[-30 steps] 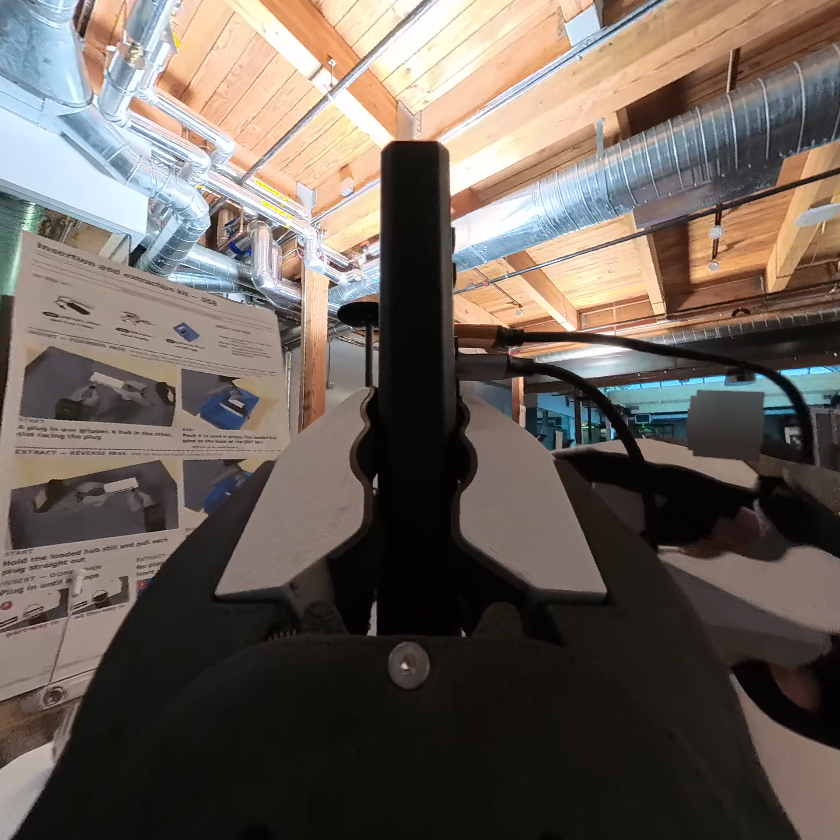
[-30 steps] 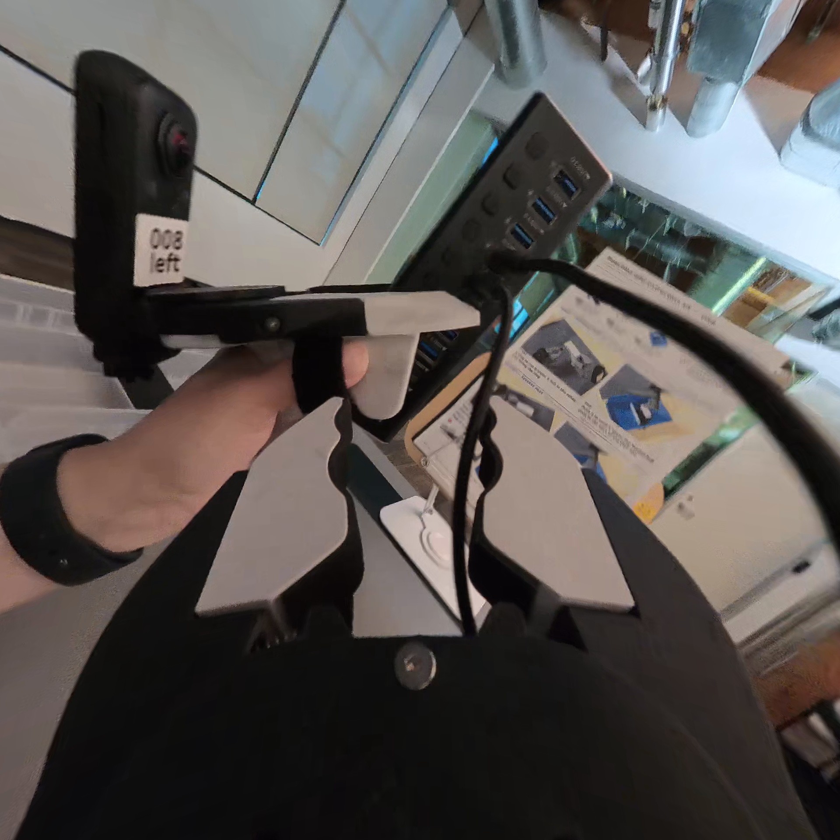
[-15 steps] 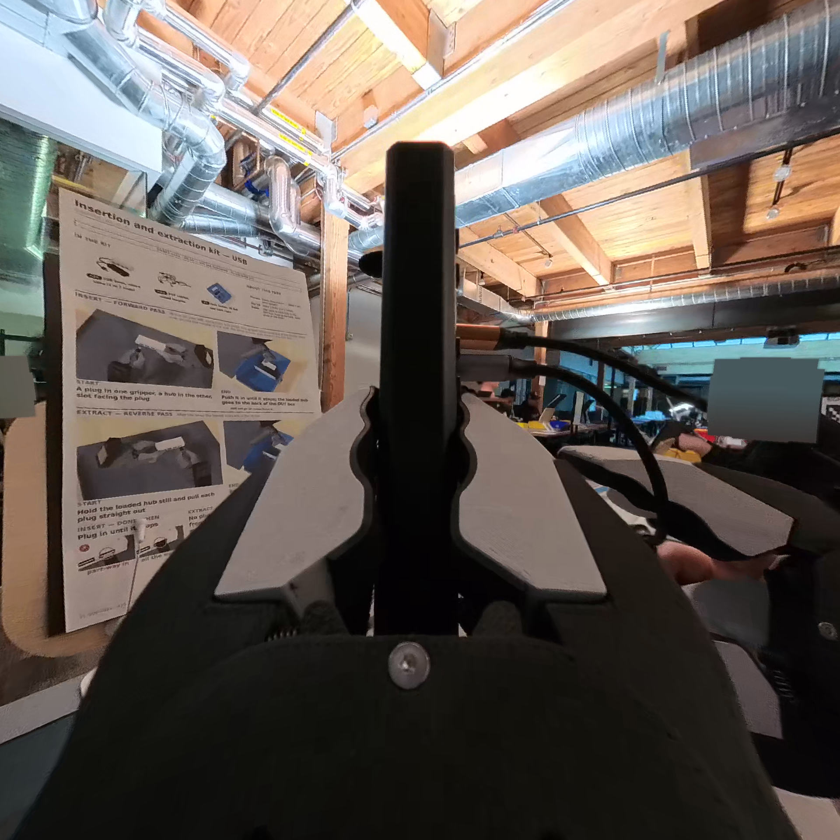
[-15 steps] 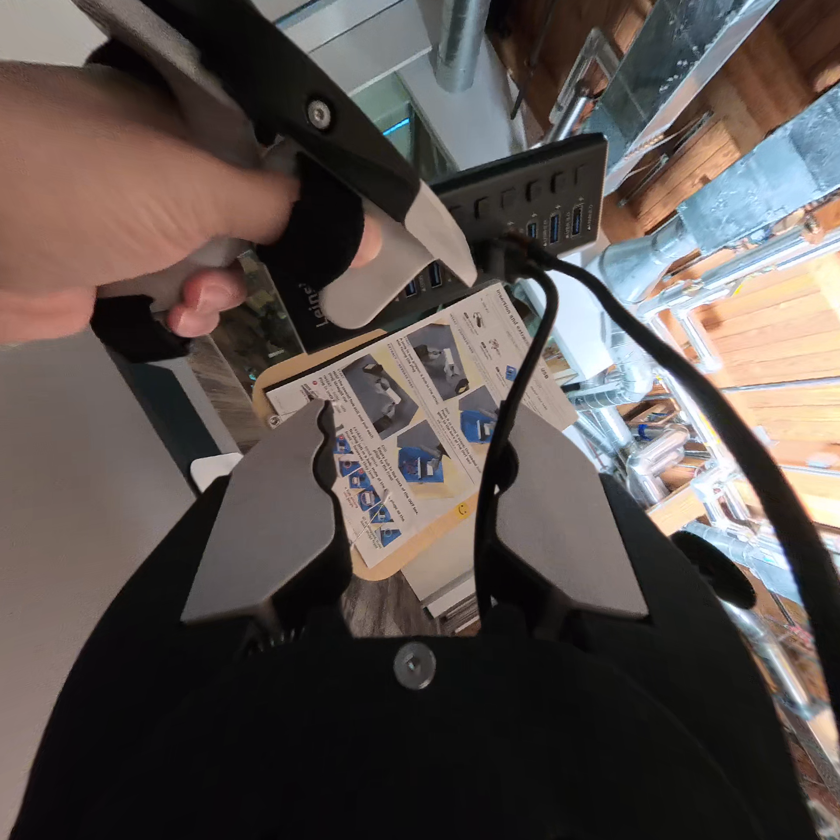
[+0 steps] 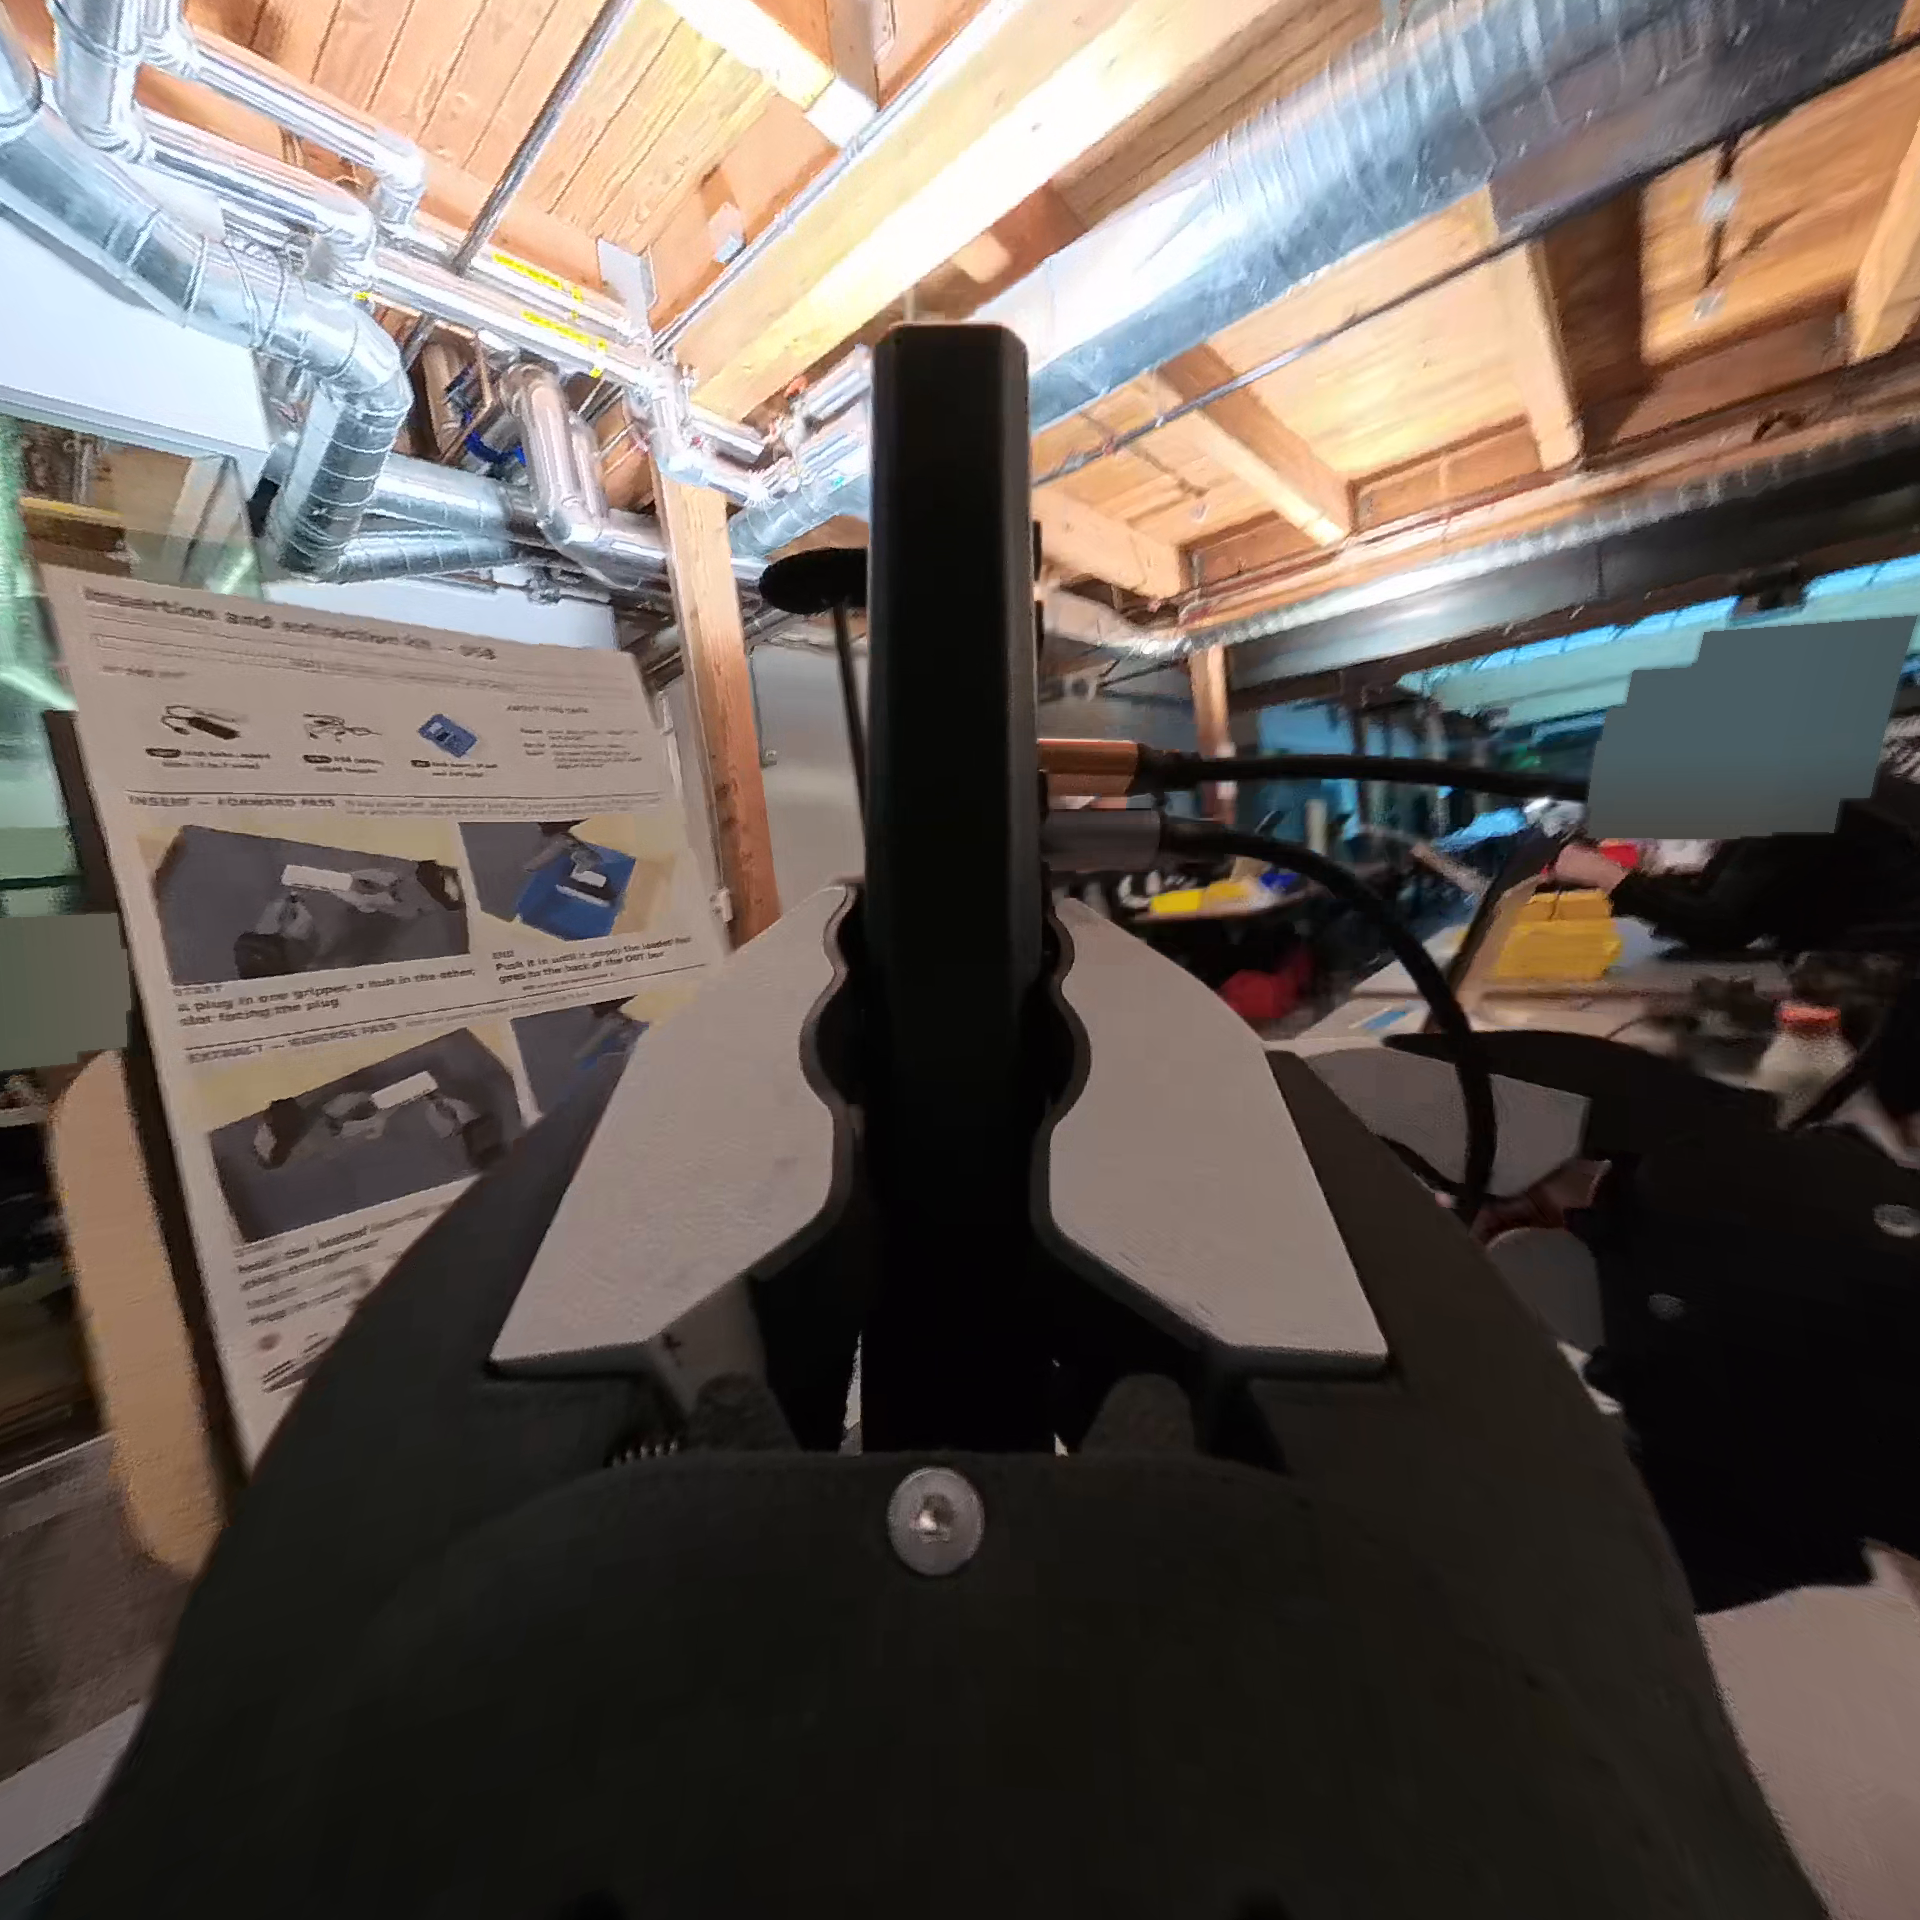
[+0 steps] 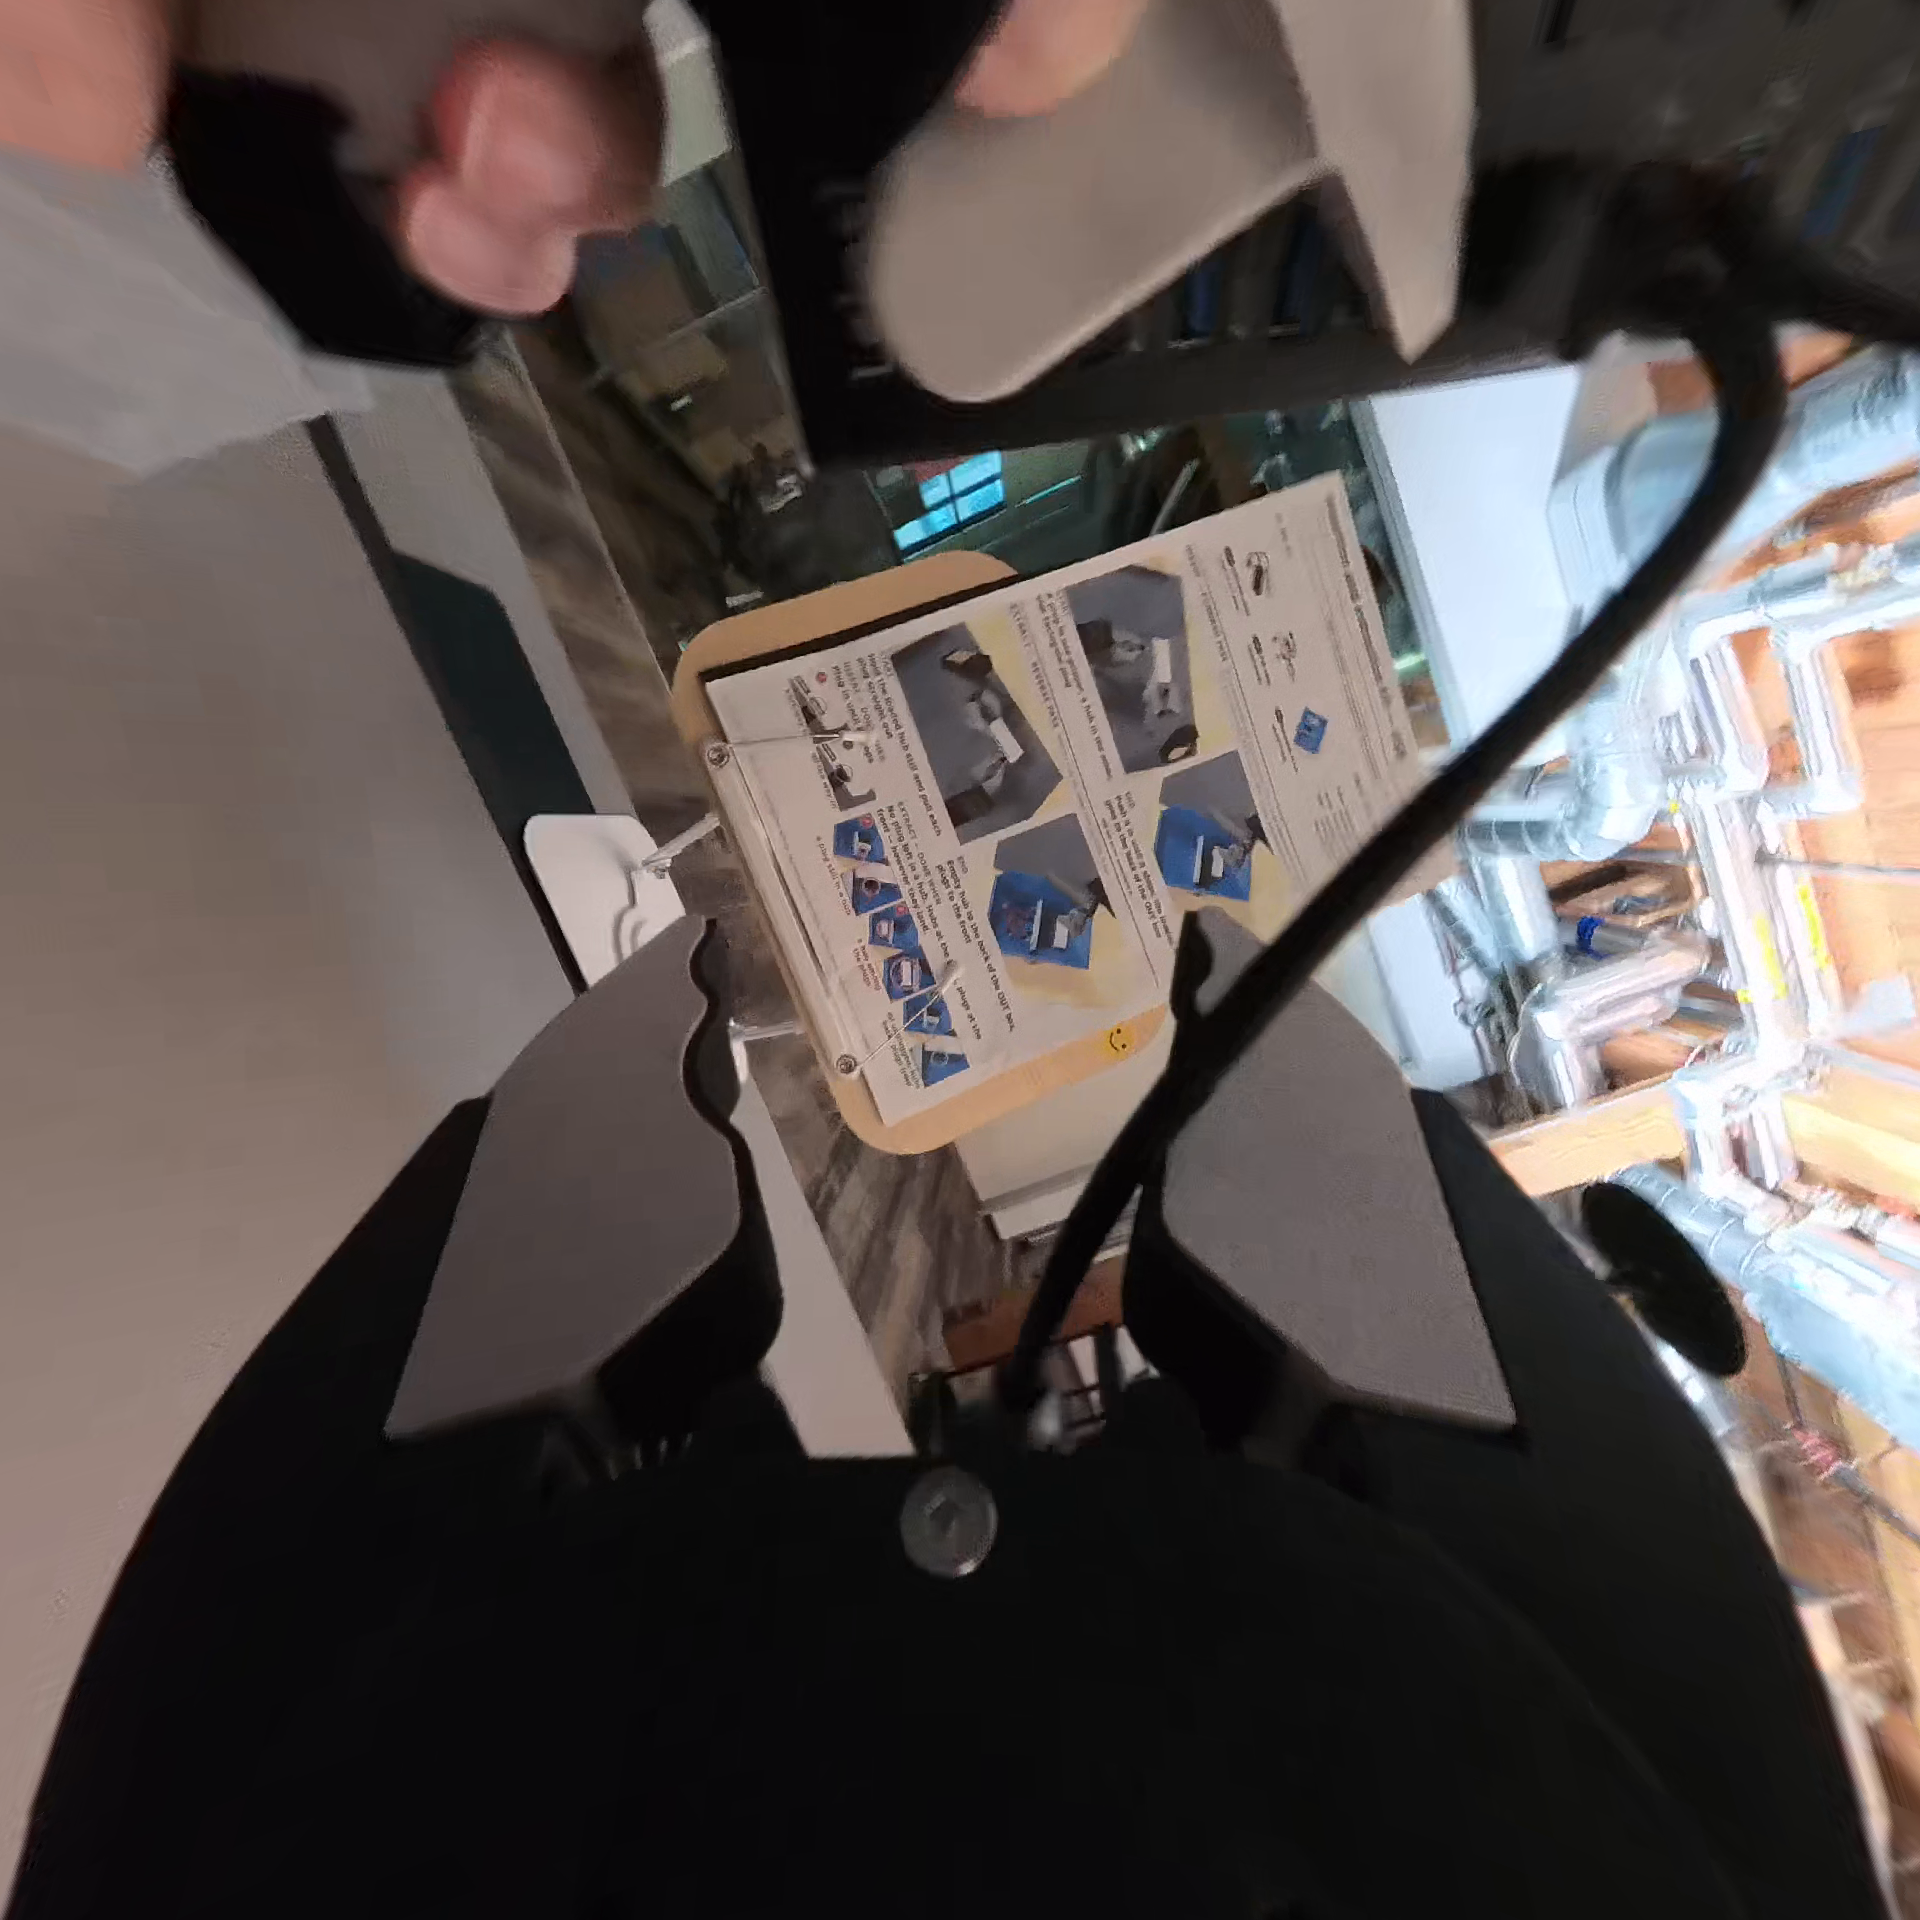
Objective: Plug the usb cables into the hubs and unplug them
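Right now our left gripper (image 5: 951,997) is clamped on the black hub (image 5: 951,727), which stands upright and edge-on betw. the fingers in the left wrist view. Two plugs sit in the hub's right face: a copper-coloured one (image 5: 1086,767) above a grey one (image 5: 1101,840), each w/ a black cable running off right. Our right gripper (image 6: 951,997) has its jaws wide apart, gripping nothing; one black cable (image 6: 1455,779) passes betw. them, lying along the right finger (image 6: 1299,1174). Far behind, an instruction sheet (image 6: 1049,800) is clipped to a wooden board (image 6: 914,597). Top of the right wrist view is blurred.
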A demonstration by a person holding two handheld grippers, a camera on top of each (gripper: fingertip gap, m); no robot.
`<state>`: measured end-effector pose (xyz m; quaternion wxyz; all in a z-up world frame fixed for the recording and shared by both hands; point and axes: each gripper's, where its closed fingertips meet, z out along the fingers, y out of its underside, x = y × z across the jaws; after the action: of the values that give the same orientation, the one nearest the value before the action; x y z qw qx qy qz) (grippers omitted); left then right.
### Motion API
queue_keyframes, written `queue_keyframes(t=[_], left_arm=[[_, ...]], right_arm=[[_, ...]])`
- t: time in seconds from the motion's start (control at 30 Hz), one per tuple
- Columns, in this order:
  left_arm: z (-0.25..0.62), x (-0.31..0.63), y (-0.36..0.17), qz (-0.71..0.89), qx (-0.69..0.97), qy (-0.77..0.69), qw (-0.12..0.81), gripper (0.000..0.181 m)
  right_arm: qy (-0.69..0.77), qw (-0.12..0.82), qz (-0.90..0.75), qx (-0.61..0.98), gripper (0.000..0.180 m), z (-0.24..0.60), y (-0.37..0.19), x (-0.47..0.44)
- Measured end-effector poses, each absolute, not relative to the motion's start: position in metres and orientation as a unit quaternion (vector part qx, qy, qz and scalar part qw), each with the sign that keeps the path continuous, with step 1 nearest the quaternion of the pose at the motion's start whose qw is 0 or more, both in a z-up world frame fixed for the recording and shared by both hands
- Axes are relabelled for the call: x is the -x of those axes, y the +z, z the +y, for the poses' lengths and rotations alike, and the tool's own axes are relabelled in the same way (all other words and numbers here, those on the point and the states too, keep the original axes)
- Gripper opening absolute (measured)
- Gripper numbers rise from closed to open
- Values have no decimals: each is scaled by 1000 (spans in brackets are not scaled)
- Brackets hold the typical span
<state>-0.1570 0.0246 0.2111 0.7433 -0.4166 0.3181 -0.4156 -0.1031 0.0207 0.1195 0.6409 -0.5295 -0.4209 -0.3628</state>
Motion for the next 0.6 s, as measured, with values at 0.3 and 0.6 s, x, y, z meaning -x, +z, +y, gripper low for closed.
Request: queue_keyframes(t=[0.3,0.6], left_arm=[[57,160,190,300,487,-409,712,29],[71,182,191,258,477,-466,699,29]], right_arm=[[-380,663,-496,411,78,2,122,134],[0,763,-535,363,70,-107,163,184]])
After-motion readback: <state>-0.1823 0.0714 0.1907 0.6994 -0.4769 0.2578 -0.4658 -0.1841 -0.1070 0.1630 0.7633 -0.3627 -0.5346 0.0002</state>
